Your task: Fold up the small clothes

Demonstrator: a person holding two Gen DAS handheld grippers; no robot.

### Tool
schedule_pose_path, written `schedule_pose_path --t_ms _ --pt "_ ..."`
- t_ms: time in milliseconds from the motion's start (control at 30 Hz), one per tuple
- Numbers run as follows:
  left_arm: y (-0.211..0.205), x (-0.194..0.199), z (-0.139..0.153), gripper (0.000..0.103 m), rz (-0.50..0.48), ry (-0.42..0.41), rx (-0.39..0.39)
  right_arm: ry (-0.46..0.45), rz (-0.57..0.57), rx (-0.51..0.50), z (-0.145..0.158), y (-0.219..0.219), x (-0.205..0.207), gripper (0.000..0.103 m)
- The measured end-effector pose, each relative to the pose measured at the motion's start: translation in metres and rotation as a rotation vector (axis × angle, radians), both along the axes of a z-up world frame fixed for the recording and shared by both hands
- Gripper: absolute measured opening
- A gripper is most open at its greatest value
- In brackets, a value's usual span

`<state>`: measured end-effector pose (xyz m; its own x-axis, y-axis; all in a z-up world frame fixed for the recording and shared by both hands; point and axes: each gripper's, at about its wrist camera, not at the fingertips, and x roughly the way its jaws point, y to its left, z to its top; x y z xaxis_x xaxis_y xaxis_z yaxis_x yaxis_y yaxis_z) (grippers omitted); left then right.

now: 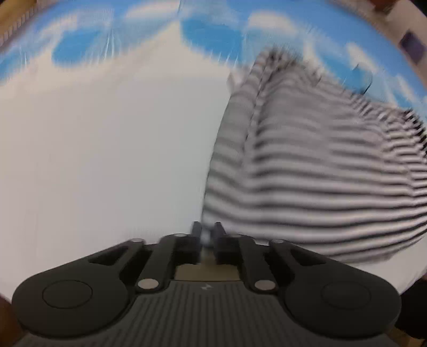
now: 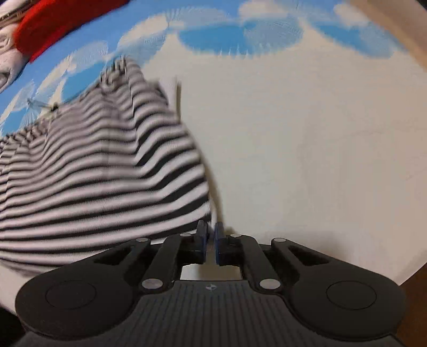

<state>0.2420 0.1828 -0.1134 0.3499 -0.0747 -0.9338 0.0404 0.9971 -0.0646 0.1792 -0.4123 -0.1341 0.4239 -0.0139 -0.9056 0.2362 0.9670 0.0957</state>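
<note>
A small black-and-white striped garment point(image 1: 320, 165) fills the right half of the left wrist view, blurred, and the left half of the right wrist view point(image 2: 93, 165). It hangs stretched between the two grippers over the white surface. My left gripper point(image 1: 208, 232) is nearly closed at the garment's lower left corner, with a bit of pale cloth pinched between its fingers. At the opposite lower corner my right gripper point(image 2: 210, 231) is shut on the white hem, which runs up from between the blue pads point(image 2: 219, 235).
Beneath lies a sheet point(image 2: 307, 146), white in the middle and blue with white cloud shapes at the far side point(image 1: 208, 29). A red cloth point(image 2: 61, 24) and a white cloth point(image 2: 8, 61) lie at the far left in the right wrist view.
</note>
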Motion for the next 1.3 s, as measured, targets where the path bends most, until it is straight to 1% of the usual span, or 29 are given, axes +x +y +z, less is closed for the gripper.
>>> schedule_pose_path --t_ms 33,67,100,133,167,200,233,267,300,333,400,433,500,533,567,667,700,733,767,800,833,867,900,967,1033,1100,1167,1233,1300 --pt "-0.003 0.0 0.008 0.028 -0.014 -0.044 -0.033 -0.065 0.001 -0.047 0.01 0.004 -0.001 0.01" --pt "-0.006 0.001 0.013 0.029 -0.028 -0.071 -0.07 -0.118 0.015 -0.063 0.018 0.007 -0.002 0.012" --pt "-0.011 0.001 0.017 0.029 -0.048 -0.088 -0.114 -0.174 0.037 -0.049 0.026 0.01 -0.004 0.012" --pt "-0.018 0.003 0.019 0.029 -0.073 -0.098 -0.154 -0.217 0.061 -0.008 0.031 0.014 -0.004 0.012" --pt "-0.026 0.004 0.019 0.029 -0.103 -0.099 -0.182 -0.244 0.094 0.041 0.034 0.018 -0.003 0.014" --pt "-0.035 0.006 0.019 0.029 -0.138 -0.092 -0.201 -0.251 0.132 0.084 0.033 0.023 -0.001 0.019" --pt "-0.044 0.006 0.017 0.029 -0.169 -0.08 -0.21 -0.235 0.171 0.115 0.03 0.03 0.004 0.023" --pt "-0.055 0.008 0.013 0.029 -0.2 -0.062 -0.209 -0.205 0.204 0.128 0.025 0.036 0.008 0.03" --pt "-0.066 0.007 0.008 0.03 -0.223 -0.043 -0.199 -0.164 0.229 0.115 0.018 0.043 0.012 0.033" --pt "-0.076 0.009 0.001 0.032 -0.247 -0.018 -0.173 -0.101 0.253 0.076 0.008 0.049 0.016 0.036" --pt "-0.088 0.012 -0.012 0.036 -0.261 0.03 -0.103 0.056 0.278 -0.048 -0.017 0.058 0.021 0.037" --pt "-0.089 0.013 -0.019 0.037 -0.253 0.059 -0.082 0.076 0.285 -0.074 -0.022 0.058 0.022 0.037" --pt "-0.088 0.019 -0.021 0.038 -0.213 0.075 -0.096 0.051 0.272 -0.064 -0.016 0.059 0.024 0.037" --pt "-0.086 0.022 -0.019 0.038 -0.189 0.066 -0.108 0.048 0.261 -0.056 -0.014 0.058 0.024 0.037" --pt "-0.084 0.023 -0.014 0.038 -0.167 0.046 -0.119 0.041 0.258 -0.051 -0.01 0.057 0.023 0.037" --pt "-0.077 0.027 0.003 0.038 -0.126 -0.044 -0.165 -0.022 0.263 -0.028 -0.001 0.055 0.016 0.037" --pt "-0.076 0.032 0.002 0.038 -0.1 -0.058 -0.162 -0.005 0.248 -0.034 -0.004 0.053 0.017 0.037" --pt "-0.073 0.036 -0.001 0.038 -0.064 -0.056 -0.145 0.043 0.229 -0.067 -0.011 0.05 0.018 0.037" --pt "-0.07 0.038 -0.003 0.038 -0.034 -0.043 -0.119 0.08 0.225 -0.111 -0.017 0.05 0.016 0.043" --pt "-0.068 0.042 -0.011 0.038 0.004 -0.009 -0.071 0.096 0.231 -0.132 -0.02 0.049 0.018 0.045" --pt "-0.067 0.046 -0.021 0.041 0.029 0.036 -0.025 0.089 0.229 -0.137 -0.018 0.05 0.018 0.045" --pt "-0.064 0.047 -0.027 0.05 0.05 0.075 0.005 0.077 0.225 -0.13 -0.015 0.051 0.017 0.045" --pt "-0.061 0.049 -0.028 0.052 0.077 0.087 0.004 0.065 0.224 -0.126 -0.012 0.052 0.016 0.045" --pt "-0.056 0.051 -0.019 0.051 0.119 0.051 -0.024 0.013 0.228 -0.123 -0.003 0.056 0.012 0.045" --pt "-0.057 0.051 -0.007 0.051 0.126 -0.011 -0.045 -0.073 0.226 -0.109 0.011 0.06 0.013 0.045" --pt "-0.057 0.048 0.002 0.05 0.122 -0.054 -0.078 -0.169 0.215 -0.071 0.024 0.066 0.016 0.045" --pt "-0.059 0.046 0.006 0.05 0.115 -0.072 -0.101 -0.245 0.218 -0.033 0.032 0.071 0.022 0.045" --pt "-0.058 0.042 0.01 0.05 0.114 -0.084 -0.114 -0.301 0.232 0.004 0.035 0.082 0.034 0.045" --pt "-0.052 0.042 0.012 0.05 0.123 -0.097 -0.128 -0.322 0.251 0.021 0.037 0.095 0.044 0.045"
